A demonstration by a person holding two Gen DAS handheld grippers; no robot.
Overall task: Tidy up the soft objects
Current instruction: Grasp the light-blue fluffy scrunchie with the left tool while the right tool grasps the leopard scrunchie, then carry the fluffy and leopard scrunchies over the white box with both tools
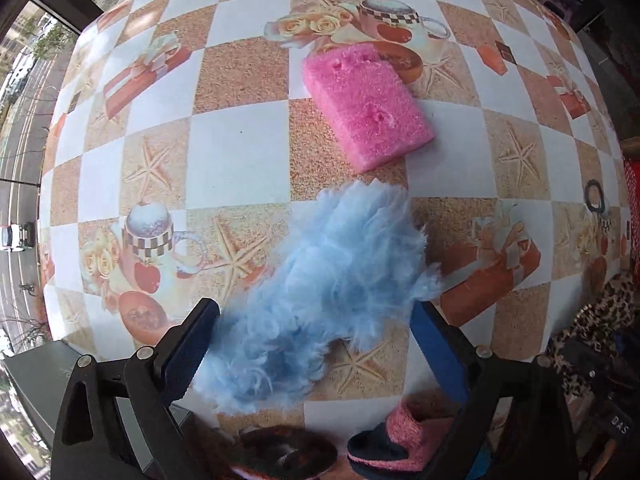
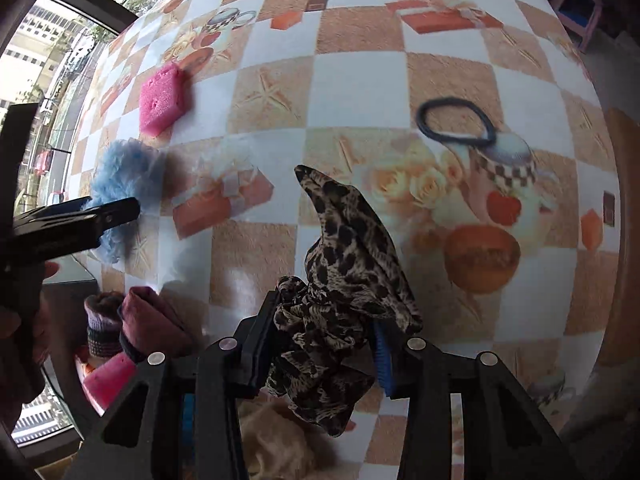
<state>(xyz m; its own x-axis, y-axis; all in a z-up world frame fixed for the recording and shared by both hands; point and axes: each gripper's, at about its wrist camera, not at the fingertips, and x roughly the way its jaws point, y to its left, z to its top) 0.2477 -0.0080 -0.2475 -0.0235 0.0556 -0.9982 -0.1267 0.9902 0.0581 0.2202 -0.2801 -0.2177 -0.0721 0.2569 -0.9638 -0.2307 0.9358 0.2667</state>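
A fluffy light-blue soft piece (image 1: 332, 280) lies on the checkered table between the open fingers of my left gripper (image 1: 316, 328); whether the pads touch it I cannot tell. It also shows in the right wrist view (image 2: 124, 184) with the left gripper's finger (image 2: 100, 216) over it. A pink sponge (image 1: 366, 106) lies just beyond it, also seen in the right wrist view (image 2: 162, 100). My right gripper (image 2: 324, 340) is shut on a leopard-print scrunchie (image 2: 344, 280) and holds it above the table.
A black hair tie (image 2: 456, 122) lies on the table at the right. Near the front edge lie a pink-and-navy knitted piece (image 1: 400, 436), a dark reddish fuzzy item (image 1: 288, 452) and maroon and purple knitted pieces (image 2: 132, 324). Windows run along the left.
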